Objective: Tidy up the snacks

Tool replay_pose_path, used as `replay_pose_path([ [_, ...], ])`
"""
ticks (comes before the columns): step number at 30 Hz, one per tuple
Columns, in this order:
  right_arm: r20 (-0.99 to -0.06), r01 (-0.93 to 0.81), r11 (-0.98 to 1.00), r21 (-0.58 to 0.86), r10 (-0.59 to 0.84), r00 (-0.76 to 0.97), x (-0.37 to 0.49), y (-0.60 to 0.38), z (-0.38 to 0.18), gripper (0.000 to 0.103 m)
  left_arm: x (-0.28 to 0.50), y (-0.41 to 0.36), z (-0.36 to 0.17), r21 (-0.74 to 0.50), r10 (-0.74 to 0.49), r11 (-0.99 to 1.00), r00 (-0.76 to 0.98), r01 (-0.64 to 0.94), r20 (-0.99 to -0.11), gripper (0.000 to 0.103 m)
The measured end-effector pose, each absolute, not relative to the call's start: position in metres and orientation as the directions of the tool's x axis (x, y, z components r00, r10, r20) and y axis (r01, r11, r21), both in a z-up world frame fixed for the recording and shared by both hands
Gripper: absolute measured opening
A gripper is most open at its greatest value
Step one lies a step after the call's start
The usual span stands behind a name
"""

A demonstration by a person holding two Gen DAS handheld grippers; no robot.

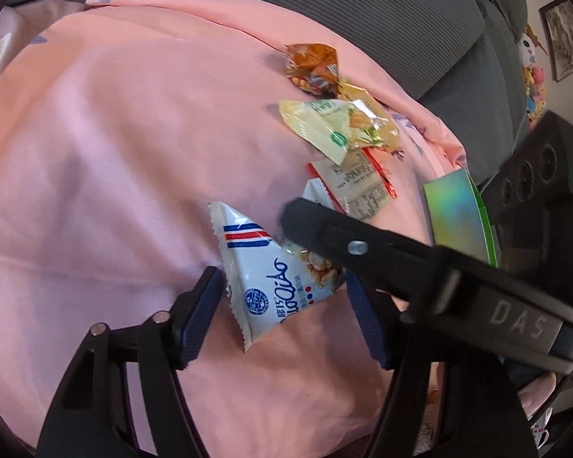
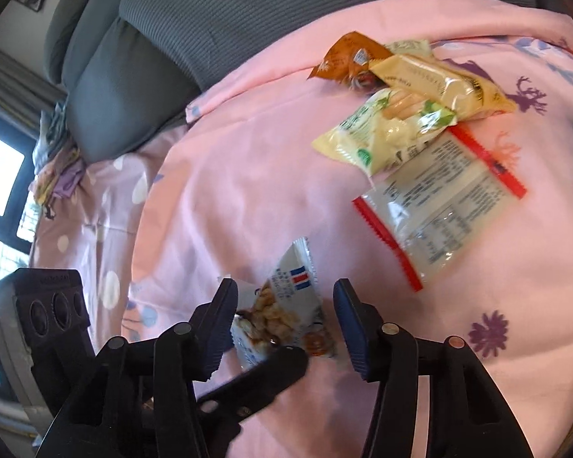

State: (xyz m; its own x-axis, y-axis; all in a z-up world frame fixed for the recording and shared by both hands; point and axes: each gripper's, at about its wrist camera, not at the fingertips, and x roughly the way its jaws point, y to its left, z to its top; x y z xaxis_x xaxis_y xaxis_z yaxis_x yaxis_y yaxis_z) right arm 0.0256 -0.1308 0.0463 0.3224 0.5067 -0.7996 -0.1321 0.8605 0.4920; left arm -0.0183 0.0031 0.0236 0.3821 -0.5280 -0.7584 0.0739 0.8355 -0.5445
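A white snack packet with red and blue stripes (image 1: 263, 267) lies on the pink bedsheet (image 1: 114, 133). My left gripper (image 1: 286, 316) is open, its blue-padded fingers on either side of the packet's near end. My right gripper (image 2: 286, 324) is open around the same packet (image 2: 286, 305) from the other side; its black finger (image 1: 324, 229) crosses the left wrist view over the packet. Further off lie a pale yellow packet (image 1: 332, 129), a red-edged clear packet (image 1: 363, 183) and an orange-brown packet (image 1: 313, 65).
Grey corduroy cushions (image 1: 324, 7) run behind the sheet. A shiny green-edged box (image 1: 458, 217) stands at the sheet's right edge. In the right wrist view the snack pile (image 2: 420, 114) lies upper right and a window (image 2: 0, 171) is at far left.
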Motion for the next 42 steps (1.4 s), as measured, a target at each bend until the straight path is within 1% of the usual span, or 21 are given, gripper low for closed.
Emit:
replay_pose_path([
  [1,-0.801,-0.134,0.86,0.492,0.507,0.317,0.026,-0.13,0.045,0.055,-0.019,0.001,0.024,-0.548,-0.535,0.832,0.378,0.081,-0.756,0.058],
  [3,-0.799,-0.139,0.855,0.5,0.517,0.308,0.026,-0.129,0.042,0.055,-0.02,-0.003,0.025,-0.53,-0.523,0.842,0.384,0.097,-0.761,0.057],
  [7,-0.792,-0.156,0.855,0.495,0.518,0.323,0.022,-0.128,0.045,0.055,-0.024,-0.004,0.031,-0.512,-0.516,0.849,0.402,0.128,-0.756,0.052],
  [10,-0.78,-0.18,0.858,0.481,0.513,0.358,0.017,-0.129,0.053,0.055,-0.026,-0.005,0.037,-0.505,-0.517,0.85,0.425,0.151,-0.743,0.052],
  [21,-0.688,-0.259,0.851,0.456,0.522,0.504,0.001,-0.128,0.084,0.055,-0.038,-0.005,0.061,-0.45,-0.506,0.859,0.542,0.244,-0.671,0.052],
  [31,-0.652,-0.297,0.861,0.413,0.507,0.563,-0.011,-0.131,0.106,0.055,-0.046,-0.011,0.079,-0.431,-0.516,0.853,0.59,0.293,-0.62,0.051],
  [36,-0.639,-0.295,0.878,0.378,0.477,0.604,-0.019,-0.14,0.125,0.055,-0.048,-0.024,0.094,-0.427,-0.536,0.842,0.6,0.33,-0.593,0.051],
  [42,-0.611,-0.255,0.908,0.331,0.412,0.676,-0.034,-0.173,0.155,0.055,-0.05,-0.062,0.119,-0.402,-0.577,0.817,0.6,0.414,-0.555,0.051],
])
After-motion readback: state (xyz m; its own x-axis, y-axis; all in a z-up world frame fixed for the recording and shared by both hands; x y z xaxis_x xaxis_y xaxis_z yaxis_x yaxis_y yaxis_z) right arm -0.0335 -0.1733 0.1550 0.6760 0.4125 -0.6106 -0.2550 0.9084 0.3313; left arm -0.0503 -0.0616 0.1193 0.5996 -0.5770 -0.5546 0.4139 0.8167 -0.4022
